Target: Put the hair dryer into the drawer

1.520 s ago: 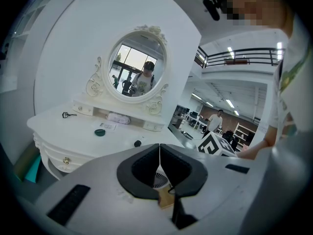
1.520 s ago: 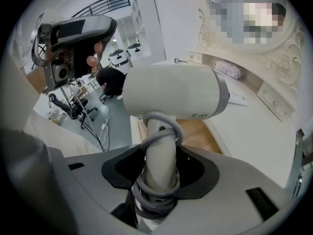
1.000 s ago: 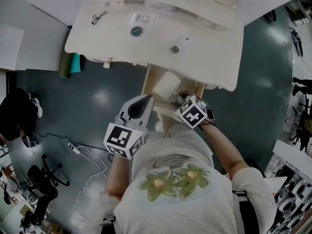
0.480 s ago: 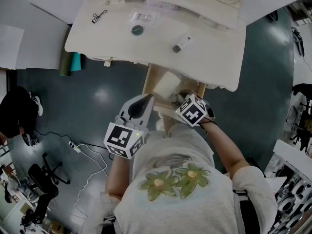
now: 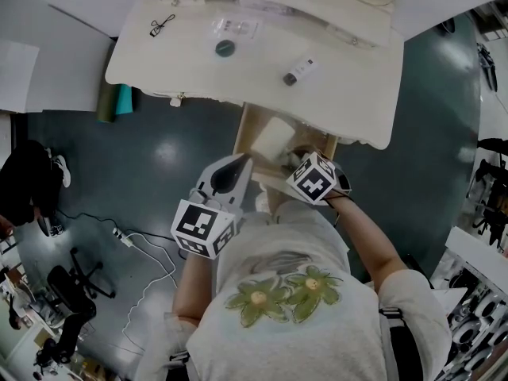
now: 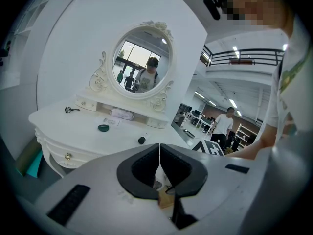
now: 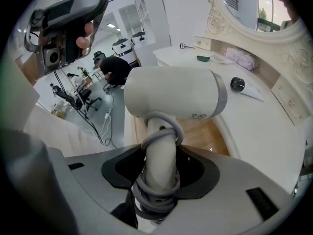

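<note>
Hair dryer (image 7: 171, 92): centre of the right gripper view, over the open drawer (image 7: 205, 133). Barrel's long axis runs left to right; handle points down, cord wound round it.
Right tool (image 7: 159, 173): clamped on the handle.
Left tool (image 6: 159, 153): closed, empty, lower centre.

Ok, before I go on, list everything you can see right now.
dressing table: one, white, before the person
mirror: one, oval, white-framed, on the table
drawer: one, wood-lined, open below the tabletop
hair dryer: one, white, above the drawer
eyelash curler: one, black, tabletop left
round object: one, dark green, tabletop middle
small bottle: one, white, dark cap, tabletop right
rolls: two, teal and olive, floor, table's left
left gripper: one, grey, shut, empty
right gripper: one, grey, shut on hair dryer's handle
</note>
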Motion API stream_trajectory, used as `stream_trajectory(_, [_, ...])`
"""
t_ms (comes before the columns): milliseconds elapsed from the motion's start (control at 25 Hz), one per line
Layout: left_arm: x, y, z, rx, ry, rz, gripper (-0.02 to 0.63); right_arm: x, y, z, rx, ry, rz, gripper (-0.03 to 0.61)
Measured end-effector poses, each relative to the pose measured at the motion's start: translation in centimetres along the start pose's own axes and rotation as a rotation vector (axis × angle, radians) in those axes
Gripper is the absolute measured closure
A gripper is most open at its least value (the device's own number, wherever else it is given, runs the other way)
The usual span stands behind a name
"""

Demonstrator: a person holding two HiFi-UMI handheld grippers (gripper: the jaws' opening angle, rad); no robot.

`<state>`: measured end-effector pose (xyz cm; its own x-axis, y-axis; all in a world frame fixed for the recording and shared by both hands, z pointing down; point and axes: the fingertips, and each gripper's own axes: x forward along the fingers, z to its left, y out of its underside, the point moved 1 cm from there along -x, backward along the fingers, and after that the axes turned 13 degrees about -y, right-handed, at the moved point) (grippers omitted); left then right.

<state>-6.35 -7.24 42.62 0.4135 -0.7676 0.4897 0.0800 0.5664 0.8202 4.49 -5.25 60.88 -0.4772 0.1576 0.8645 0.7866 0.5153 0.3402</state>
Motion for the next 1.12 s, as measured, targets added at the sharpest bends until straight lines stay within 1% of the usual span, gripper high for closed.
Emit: stream_trajectory(1120, [0.5,0.6,0.4,-0.009,0.007,0.027,0.601,2.0,0.8,-0.9,-0.004,-0.016,0.061,0.374])
